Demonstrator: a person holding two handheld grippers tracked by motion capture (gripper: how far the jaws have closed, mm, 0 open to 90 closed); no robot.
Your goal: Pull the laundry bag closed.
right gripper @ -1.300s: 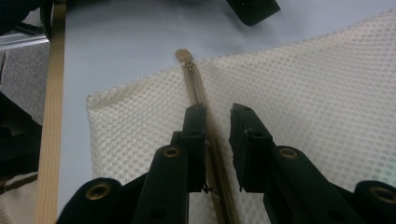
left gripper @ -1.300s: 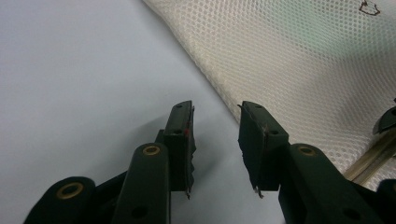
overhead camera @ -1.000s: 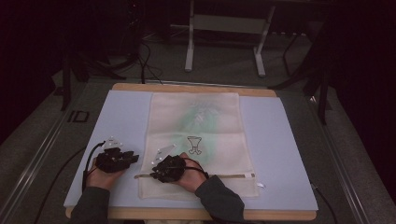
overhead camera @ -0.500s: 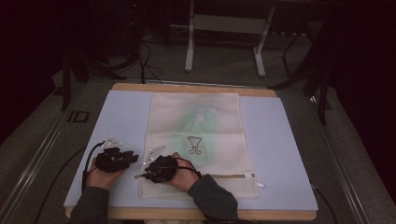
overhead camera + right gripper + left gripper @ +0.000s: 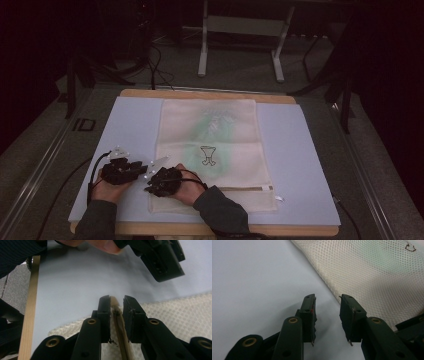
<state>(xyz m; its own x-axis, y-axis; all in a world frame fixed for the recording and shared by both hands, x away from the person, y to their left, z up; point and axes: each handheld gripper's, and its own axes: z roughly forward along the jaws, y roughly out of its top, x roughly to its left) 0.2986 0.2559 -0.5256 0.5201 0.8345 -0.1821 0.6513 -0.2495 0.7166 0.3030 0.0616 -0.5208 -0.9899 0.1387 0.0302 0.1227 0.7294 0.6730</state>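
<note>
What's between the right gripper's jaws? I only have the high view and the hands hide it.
Observer: The tan zipper band at the mesh bag's edge runs between the jaws of the right gripper. Small gaps show beside it, so it isn't clamped yet.
Operator: Left gripper holding anything?
Observer: No. The left gripper is open with nothing between its jaws. It sits over bare mat, just off the bag's side edge.
</note>
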